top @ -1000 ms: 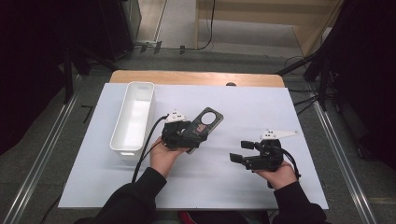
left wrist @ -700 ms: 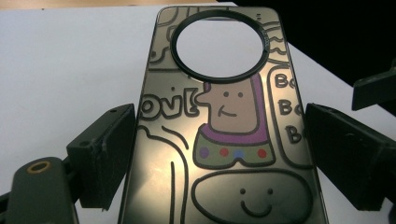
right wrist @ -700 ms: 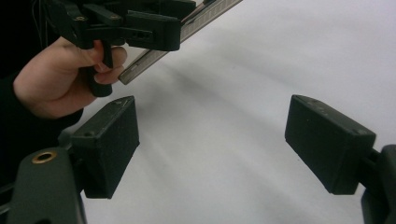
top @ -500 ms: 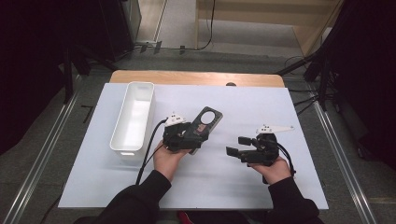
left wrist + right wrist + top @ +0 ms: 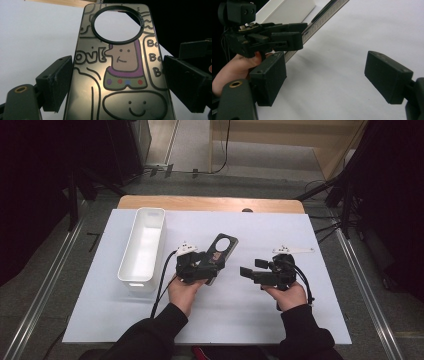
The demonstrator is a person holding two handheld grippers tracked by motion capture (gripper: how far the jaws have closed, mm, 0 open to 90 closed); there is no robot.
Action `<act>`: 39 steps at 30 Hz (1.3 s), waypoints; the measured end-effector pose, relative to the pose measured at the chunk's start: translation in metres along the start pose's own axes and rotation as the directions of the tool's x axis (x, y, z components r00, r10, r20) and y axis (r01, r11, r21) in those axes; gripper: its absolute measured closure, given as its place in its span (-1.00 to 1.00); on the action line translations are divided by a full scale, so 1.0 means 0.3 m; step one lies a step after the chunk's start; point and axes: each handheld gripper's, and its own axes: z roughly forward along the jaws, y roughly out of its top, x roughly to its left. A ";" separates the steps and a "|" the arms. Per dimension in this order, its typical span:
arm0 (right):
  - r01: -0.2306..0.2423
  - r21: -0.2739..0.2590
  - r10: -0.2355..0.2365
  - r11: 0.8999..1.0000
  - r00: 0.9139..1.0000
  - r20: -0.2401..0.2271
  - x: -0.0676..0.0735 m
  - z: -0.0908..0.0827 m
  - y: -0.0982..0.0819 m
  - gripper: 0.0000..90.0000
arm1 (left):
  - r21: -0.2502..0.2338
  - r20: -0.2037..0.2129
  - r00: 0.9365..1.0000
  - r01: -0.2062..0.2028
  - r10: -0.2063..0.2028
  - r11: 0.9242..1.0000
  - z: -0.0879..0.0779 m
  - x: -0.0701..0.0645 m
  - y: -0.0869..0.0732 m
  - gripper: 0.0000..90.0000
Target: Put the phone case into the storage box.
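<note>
A dark phone case (image 5: 225,245) with cartoon drawings and a round camera hole is held off the table, tilted up and away. My left gripper (image 5: 211,266) is shut on it; in the left gripper view both black pads (image 5: 58,82) press on the long edges of the case (image 5: 125,57). My right gripper (image 5: 251,269) hovers to the right and points left toward the case, its jaws open with nothing between them. From the right gripper view (image 5: 324,67) the left gripper (image 5: 292,35) shows with the case (image 5: 322,21) edge-on in it.
A long white bin (image 5: 142,245) stands at the left of the white sheet (image 5: 250,320); its wall (image 5: 287,10) lies behind the left gripper. A wooden table edge (image 5: 210,203) runs along the back. Cables trail from both grippers.
My right gripper has drifted a little left and away from the person, closer to the held case. The left gripper and the case have stayed put.
</note>
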 end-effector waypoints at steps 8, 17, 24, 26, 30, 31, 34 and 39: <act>-0.026 -0.029 0.026 0.999 1.000 -0.010 -0.005 0.021 0.030 -0.53 | -0.034 -0.015 0.999 0.037 -0.038 0.999 0.000 0.013 -0.002 -0.75; -0.072 -0.046 0.073 0.996 0.997 0.017 -0.018 0.035 0.058 -0.53 | -0.056 -0.020 0.997 0.067 -0.068 0.996 0.012 0.025 -0.004 -0.75; -0.084 -0.090 0.087 0.992 0.996 0.032 -0.022 0.062 0.068 -0.50 | -0.056 -0.021 0.997 0.069 -0.070 0.996 0.026 0.023 -0.009 -0.75; -0.107 -0.088 0.110 0.990 0.993 0.032 -0.025 0.070 0.075 -0.50 | -0.054 -0.026 0.998 0.059 -0.061 0.997 0.029 0.020 -0.011 -0.75; -0.155 -0.078 0.157 0.985 0.988 0.017 -0.033 0.081 0.089 -0.49 | -0.044 -0.021 0.998 0.057 -0.058 0.997 0.038 0.016 -0.016 -0.75; -0.165 -0.080 0.167 0.983 0.986 0.017 -0.035 0.082 0.091 -0.49 | -0.043 -0.021 0.998 0.058 -0.059 0.997 0.040 0.016 -0.016 -0.75; -0.182 -0.083 0.184 0.980 0.983 0.011 -0.041 0.089 0.097 -0.49 | -0.038 -0.015 0.998 0.064 -0.065 0.997 0.043 0.018 -0.017 -0.75; -0.180 -0.083 0.183 0.980 0.983 0.029 -0.040 0.108 0.115 -0.49 | -0.024 0.006 0.996 0.085 -0.085 0.996 0.050 0.026 -0.019 -0.75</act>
